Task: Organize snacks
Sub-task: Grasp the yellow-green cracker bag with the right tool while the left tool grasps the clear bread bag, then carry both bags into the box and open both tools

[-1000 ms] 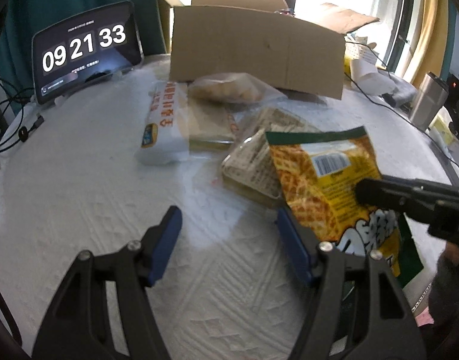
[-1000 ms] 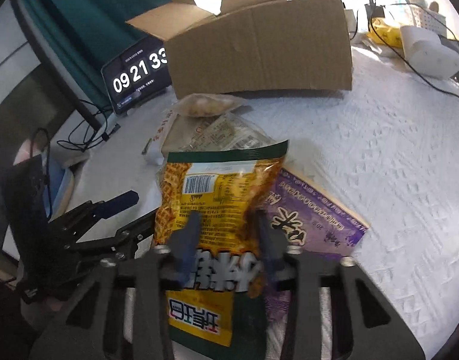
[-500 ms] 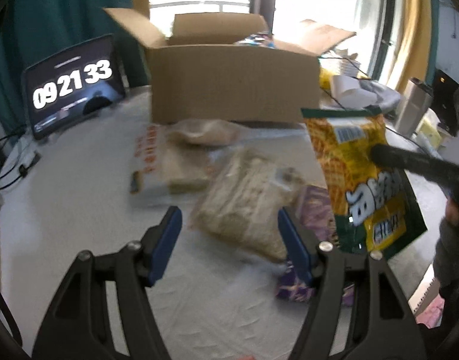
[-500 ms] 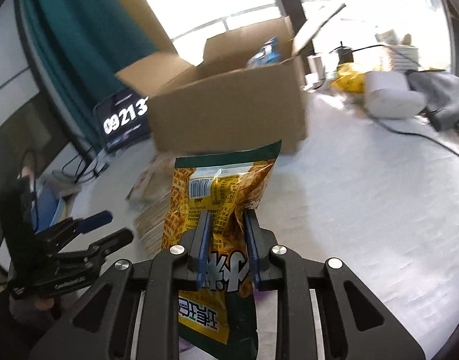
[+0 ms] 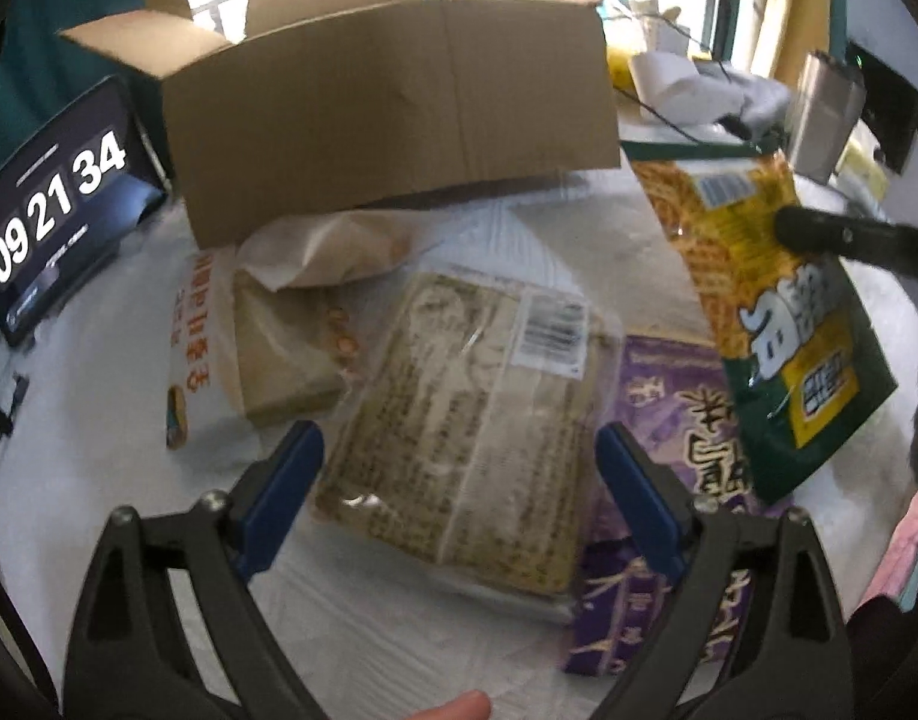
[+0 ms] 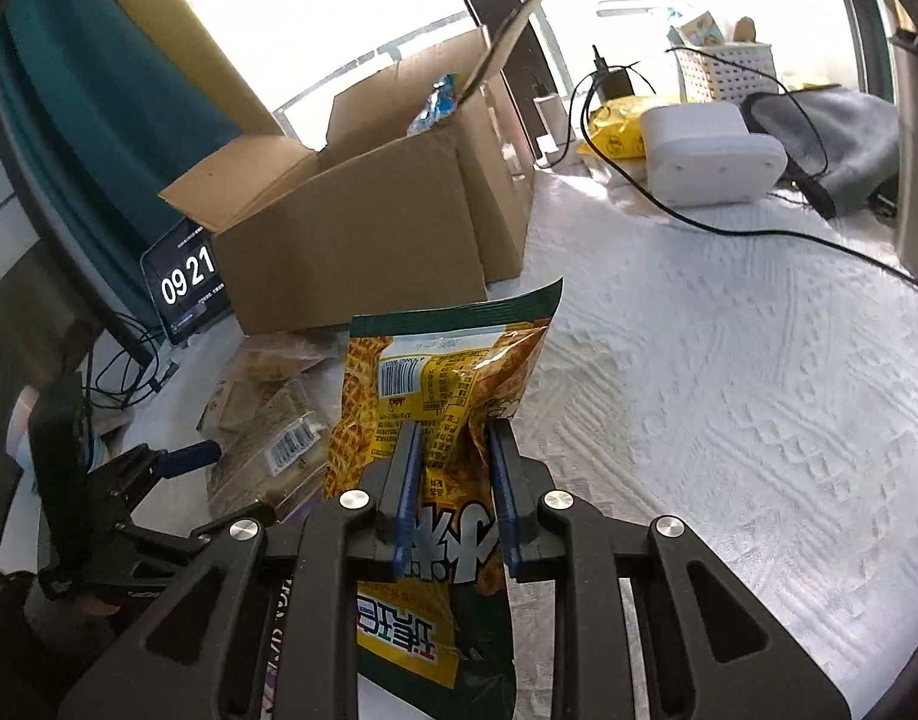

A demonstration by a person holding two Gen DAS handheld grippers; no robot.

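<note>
My right gripper [image 6: 453, 438] is shut on a yellow and green snack bag [image 6: 441, 378] and holds it upright above the table, short of the open cardboard box [image 6: 363, 240]. The bag also shows in the left wrist view [image 5: 759, 300], hanging at the right. My left gripper [image 5: 453, 468] is open, low over a clear-wrapped tan cracker pack [image 5: 477, 420], its fingers either side of it. A purple packet [image 5: 681, 438] lies under that pack's right edge. A white and orange bread pack [image 5: 201, 354] and a pale bag [image 5: 333, 252] lie in front of the box [image 5: 393, 108].
A tablet clock [image 5: 57, 204] stands left of the box. A white device [image 6: 711, 156], cables, grey cloth [image 6: 843, 132] and a white basket [image 6: 729, 72] sit at the back right. A metal flask [image 5: 825, 114] stands far right. The table has a white textured cloth [image 6: 729, 390].
My right gripper has closed on the snack bag and lifted it off the pile toward the box. My left gripper has moved forward over the cracker pack, still open.
</note>
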